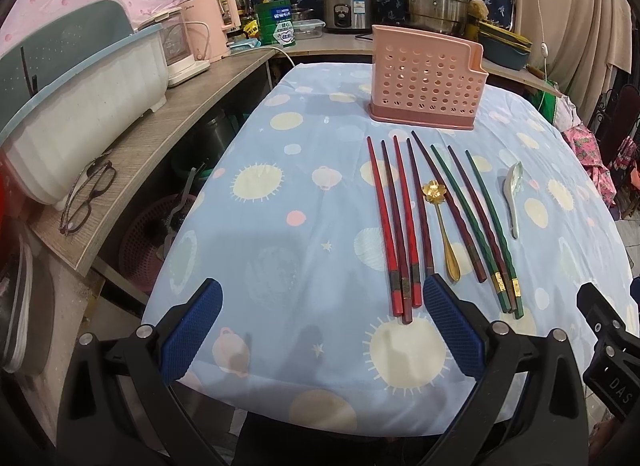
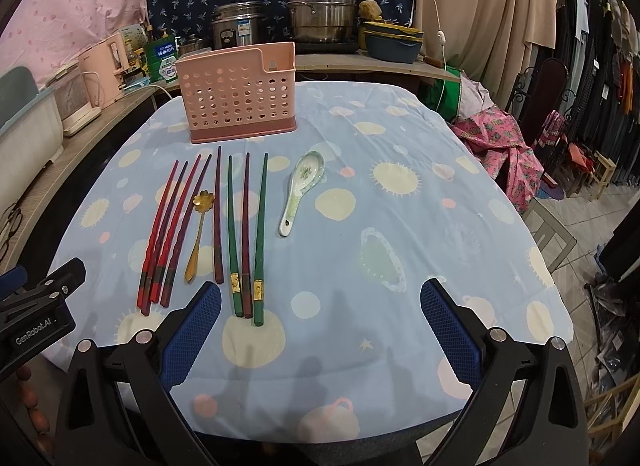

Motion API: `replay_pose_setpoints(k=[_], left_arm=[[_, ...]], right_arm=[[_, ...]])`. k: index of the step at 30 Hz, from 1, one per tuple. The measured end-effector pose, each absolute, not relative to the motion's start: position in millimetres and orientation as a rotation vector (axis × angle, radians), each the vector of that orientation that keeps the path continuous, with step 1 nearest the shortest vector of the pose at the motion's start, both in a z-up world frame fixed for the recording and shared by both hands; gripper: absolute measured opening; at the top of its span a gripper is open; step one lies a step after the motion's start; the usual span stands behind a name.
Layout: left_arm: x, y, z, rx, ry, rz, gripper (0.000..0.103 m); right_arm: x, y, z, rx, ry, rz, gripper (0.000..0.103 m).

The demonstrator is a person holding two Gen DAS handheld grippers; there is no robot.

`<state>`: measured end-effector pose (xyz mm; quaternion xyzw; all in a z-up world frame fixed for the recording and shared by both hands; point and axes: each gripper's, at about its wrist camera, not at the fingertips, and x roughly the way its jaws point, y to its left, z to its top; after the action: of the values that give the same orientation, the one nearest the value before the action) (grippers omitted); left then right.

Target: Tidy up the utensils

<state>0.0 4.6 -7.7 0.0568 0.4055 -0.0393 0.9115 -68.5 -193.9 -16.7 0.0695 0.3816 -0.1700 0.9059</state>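
Both grippers hang over the near edge of the table (image 2: pixel 400 113), each spread wide and holding nothing: the left gripper (image 1: pixel 322 302) and the right gripper (image 2: pixel 320 302). The chopsticks (image 2: pixel 236 225) lie side by side in a row on the cloth, a gold spoon (image 2: pixel 198 225) among them and a white spoon (image 2: pixel 300 189) just beside. The pink holder (image 2: pixel 240 93) stands upright near the far edge.

Pink perforated utensil holder (image 2: pixel 239 94): upright at the far end of a blue patterned tablecloth (image 2: pixel 400 250). Just in front of it, side by side: red chopsticks (image 2: pixel 160 242), gold flower spoon (image 2: pixel 197 234), green chopsticks (image 2: pixel 260 238), white ceramic spoon (image 2: pixel 300 189). Right gripper (image 2: pixel 320 330) nearest the camera, jaws spread, empty.
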Motion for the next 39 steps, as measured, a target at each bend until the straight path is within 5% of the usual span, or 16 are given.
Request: replay_pose_setpoints(k=[39], left_arm=[[13,14,-20,0.069,0.89,-0.089,0.096]], right_arm=[[-69,-199,-24,0.169,0.807,-0.356,0.096]])
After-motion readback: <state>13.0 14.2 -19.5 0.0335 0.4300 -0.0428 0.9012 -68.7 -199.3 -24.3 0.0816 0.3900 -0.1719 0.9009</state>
